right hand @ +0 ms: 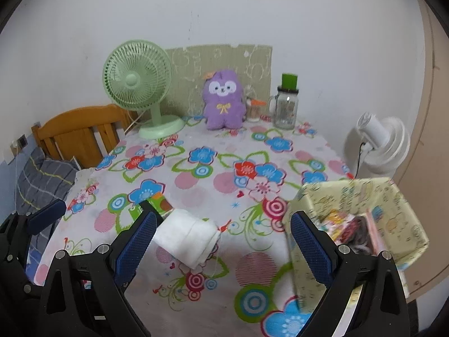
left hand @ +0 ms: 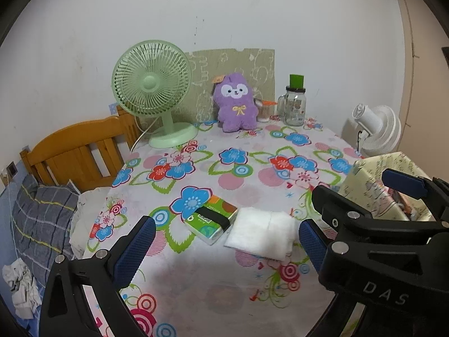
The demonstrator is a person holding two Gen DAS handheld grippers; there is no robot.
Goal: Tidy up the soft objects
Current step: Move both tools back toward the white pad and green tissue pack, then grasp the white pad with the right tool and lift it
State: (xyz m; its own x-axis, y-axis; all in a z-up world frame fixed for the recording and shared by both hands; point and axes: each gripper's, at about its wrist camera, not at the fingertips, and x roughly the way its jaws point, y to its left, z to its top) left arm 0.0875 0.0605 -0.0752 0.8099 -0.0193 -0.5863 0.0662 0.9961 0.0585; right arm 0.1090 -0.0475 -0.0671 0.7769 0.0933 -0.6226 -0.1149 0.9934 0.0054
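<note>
- The folded white cloth point(left hand: 262, 234) lies flat on the flowered tablecloth point(left hand: 213, 286), touching a green tissue pack point(left hand: 212, 219) on its left side.
- My left gripper point(left hand: 224, 247) hangs above the cloth, fingers spread wide and holding nothing.
- My right gripper point(right hand: 223, 248) is also spread wide and empty, between the cloth and the patterned storage box point(right hand: 356, 196).
- At the table's far edge sit a purple plush toy point(left hand: 236, 102), a green desk fan point(left hand: 153, 91) and a glass jar point(left hand: 294, 104).
</note>
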